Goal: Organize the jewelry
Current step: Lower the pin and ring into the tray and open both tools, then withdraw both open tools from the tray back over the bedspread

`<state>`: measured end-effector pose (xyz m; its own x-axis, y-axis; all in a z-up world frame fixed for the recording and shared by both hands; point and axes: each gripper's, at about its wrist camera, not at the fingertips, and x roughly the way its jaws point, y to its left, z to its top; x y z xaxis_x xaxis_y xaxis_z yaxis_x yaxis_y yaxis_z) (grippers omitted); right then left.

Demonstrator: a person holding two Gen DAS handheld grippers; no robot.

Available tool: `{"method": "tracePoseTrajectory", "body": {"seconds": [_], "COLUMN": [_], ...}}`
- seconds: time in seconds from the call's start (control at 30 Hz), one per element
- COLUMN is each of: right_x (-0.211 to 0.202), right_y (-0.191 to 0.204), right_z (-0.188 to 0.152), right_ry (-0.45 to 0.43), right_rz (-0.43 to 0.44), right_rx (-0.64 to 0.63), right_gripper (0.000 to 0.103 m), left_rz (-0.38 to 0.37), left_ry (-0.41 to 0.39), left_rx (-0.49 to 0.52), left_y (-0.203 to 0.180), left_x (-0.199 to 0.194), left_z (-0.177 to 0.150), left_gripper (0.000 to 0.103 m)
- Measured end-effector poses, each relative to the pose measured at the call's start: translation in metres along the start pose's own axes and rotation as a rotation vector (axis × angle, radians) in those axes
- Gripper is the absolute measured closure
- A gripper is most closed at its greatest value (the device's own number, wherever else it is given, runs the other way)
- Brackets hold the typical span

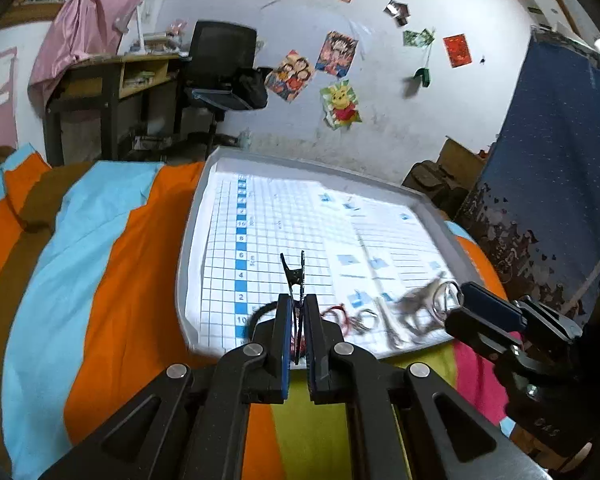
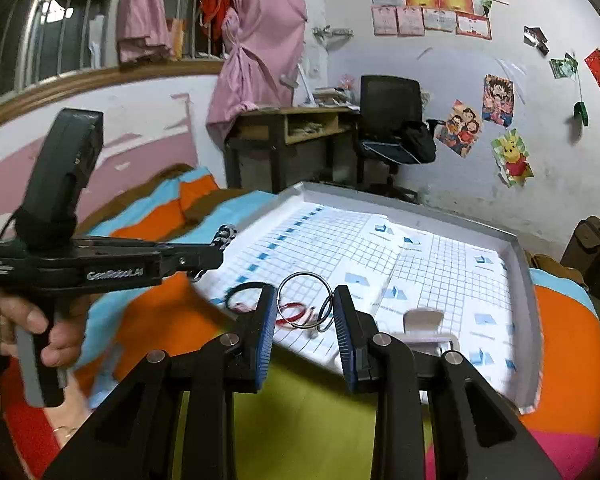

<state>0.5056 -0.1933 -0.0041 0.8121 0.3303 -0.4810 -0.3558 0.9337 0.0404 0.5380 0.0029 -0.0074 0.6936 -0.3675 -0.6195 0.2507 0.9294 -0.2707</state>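
Note:
My left gripper (image 1: 298, 300) is shut on a black hair clip (image 1: 294, 276) that stands upright above the near edge of the grey tray (image 1: 183, 264). In the right wrist view, a hand holds that gripper (image 2: 220, 248) at the left. My right gripper (image 2: 305, 308) holds a large silver ring (image 2: 305, 273) across its width, with a second ring (image 2: 325, 316) linked beside the right finger. The same gripper (image 1: 456, 304) shows at the tray's near right corner. A red string bracelet (image 2: 292, 310) and a black loop (image 2: 242, 290) lie on the grid paper below.
The tray (image 2: 520, 280) rests on a striped orange, blue and green bedspread (image 1: 100, 280). Blurred silver pieces (image 1: 412, 308) and a pale object (image 2: 424, 318) lie near its front edge. A desk (image 2: 292, 128) and office chair (image 2: 388, 120) stand against the far wall.

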Motion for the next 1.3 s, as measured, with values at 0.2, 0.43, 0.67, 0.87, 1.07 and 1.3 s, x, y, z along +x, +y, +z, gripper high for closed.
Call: {"method": "tracePoseTrajectory", "body": {"seconds": [0.2,0.43,0.67,0.87,1.07,1.3], "right_x": [0.038,0.046,0.022,-0.036,-0.115,-0.195], "right_y": [0.002,0.0,-0.008,-0.01,-0.002,0.016], "right_z": [-0.015,-0.02,-0.019,-0.006,-0.004,-0.007], "right_ry": [0.064,0.081,0.038,-0.072,-0.23,-0.335], "right_rz": [-0.011,0.004,-0.024,-0.063,-0.074,-0.06], "right_rx": [0.008,0.027,0.029,0.051,0.093,0.117], "right_gripper": [0.077,0.077,0.063,0.059,0.028,0.011], "left_rz": [0.021,0.0,0.042,0.068,0.05,0.132], "left_ry": [0.055,0.04,0.028,-0.092,-0.347,-0.473], "left_rx": [-0.027,-0.059,-0.01,-0.012,-0.066,0.018], "left_y": [0.012,0.018,0.006,-0.014,-0.037,-0.068], "left_x": [0.028,0.026,0.01,-0.041,-0.131,-0.214], "left_z": [-0.011,-0.013,-0.012,-0.014,-0.031,-0.059], "left_gripper": [0.097,0.097,0.072,0.028,0.0,0.0]}}
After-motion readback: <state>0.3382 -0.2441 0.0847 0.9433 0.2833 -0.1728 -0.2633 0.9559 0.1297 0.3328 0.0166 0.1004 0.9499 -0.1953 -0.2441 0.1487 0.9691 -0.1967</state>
